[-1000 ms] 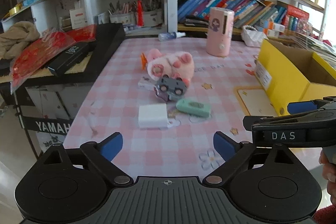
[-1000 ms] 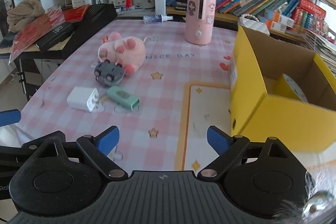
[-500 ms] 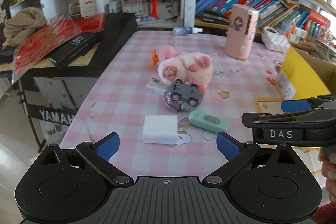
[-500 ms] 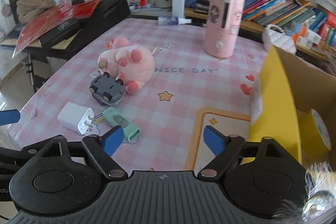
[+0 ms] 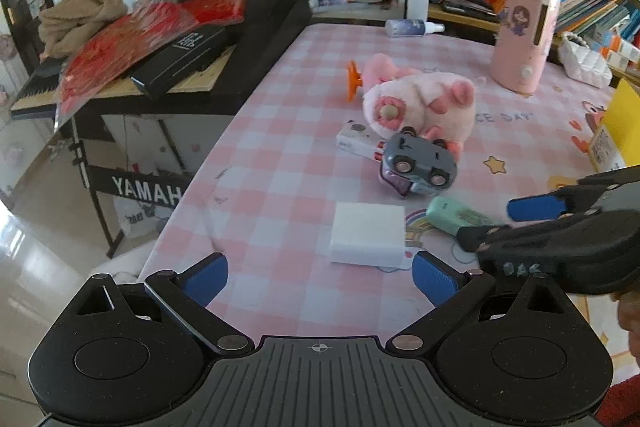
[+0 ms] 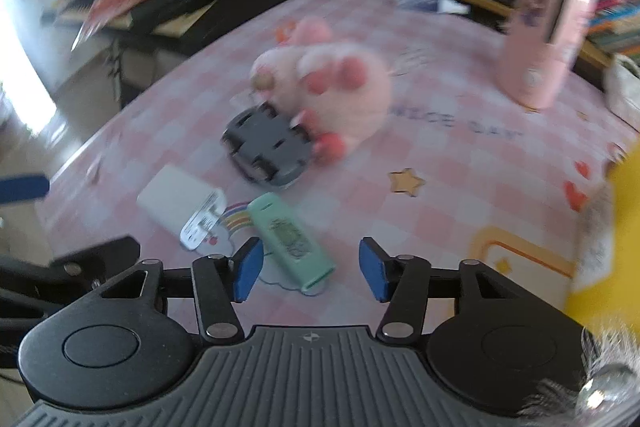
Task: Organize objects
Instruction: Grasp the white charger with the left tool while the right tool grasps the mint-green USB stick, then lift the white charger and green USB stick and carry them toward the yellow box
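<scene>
On the pink checked tablecloth lie a white charger block, a mint green case, an overturned grey toy car and a pink plush pig. My left gripper is open and empty, just short of the charger block. My right gripper is open, its fingers on either side of the near end of the mint case, not touching it. The right gripper also shows at the right of the left wrist view.
A yellow cardboard box stands at the right. A pink cylinder appliance stands at the back. A small white packet lies by the pig. A black keyboard with red bags sits left. Bookshelves are behind.
My right gripper has moved forward and left, down to the mint case, and its jaws have narrowed. My left gripper has moved closer to the charger block. The right view is blurred by motion.
</scene>
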`<state>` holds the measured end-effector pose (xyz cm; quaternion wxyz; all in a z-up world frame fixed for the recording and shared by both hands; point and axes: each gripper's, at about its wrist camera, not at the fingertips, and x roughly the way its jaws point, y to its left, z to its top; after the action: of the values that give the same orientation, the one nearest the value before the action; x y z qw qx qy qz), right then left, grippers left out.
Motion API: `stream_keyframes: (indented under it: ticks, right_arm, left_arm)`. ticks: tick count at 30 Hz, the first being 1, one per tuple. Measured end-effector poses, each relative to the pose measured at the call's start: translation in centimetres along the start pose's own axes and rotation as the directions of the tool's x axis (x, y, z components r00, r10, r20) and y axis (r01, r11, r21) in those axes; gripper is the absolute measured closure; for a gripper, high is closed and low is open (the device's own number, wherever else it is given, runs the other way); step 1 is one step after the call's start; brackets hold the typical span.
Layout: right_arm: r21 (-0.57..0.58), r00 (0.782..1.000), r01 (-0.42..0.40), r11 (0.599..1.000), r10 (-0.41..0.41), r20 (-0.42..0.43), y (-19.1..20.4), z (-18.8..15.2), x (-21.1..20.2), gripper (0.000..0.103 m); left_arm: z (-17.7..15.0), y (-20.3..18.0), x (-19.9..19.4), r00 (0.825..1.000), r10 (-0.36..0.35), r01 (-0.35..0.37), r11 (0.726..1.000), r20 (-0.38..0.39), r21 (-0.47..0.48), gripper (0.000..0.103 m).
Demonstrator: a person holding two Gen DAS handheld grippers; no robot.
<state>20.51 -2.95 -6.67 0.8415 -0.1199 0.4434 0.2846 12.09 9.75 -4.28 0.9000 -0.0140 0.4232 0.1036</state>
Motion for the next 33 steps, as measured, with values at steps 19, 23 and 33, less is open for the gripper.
stream_keyframes:
  ticks: [19,23,33]
  right_arm:
    - [0.102,0.997,-0.016,0.995,0.008,0.077,-4.6,1.0,-1.4,0.080]
    - [0.109,0.993,-0.004,0.994,-0.009,0.117,-5.3,0.9,-2.7,0.080]
    - [0.164,0.992,0.019,0.986,-0.040,0.124,-5.9,0.4,-3.6,0.080]
  left_arm:
    - [2.0,-2.7,5.1,0.996,-0.057,0.060,0.997,-0.070,0.047,0.011]
    - [2.0,-3.5,6.4,0.994,-0.048,0.056,0.995,-0.102,0.081,0.026]
    - [2.5,-2.5,5.2,0.989,-0.119,0.120,0.993,-0.089,-0.002,0.038]
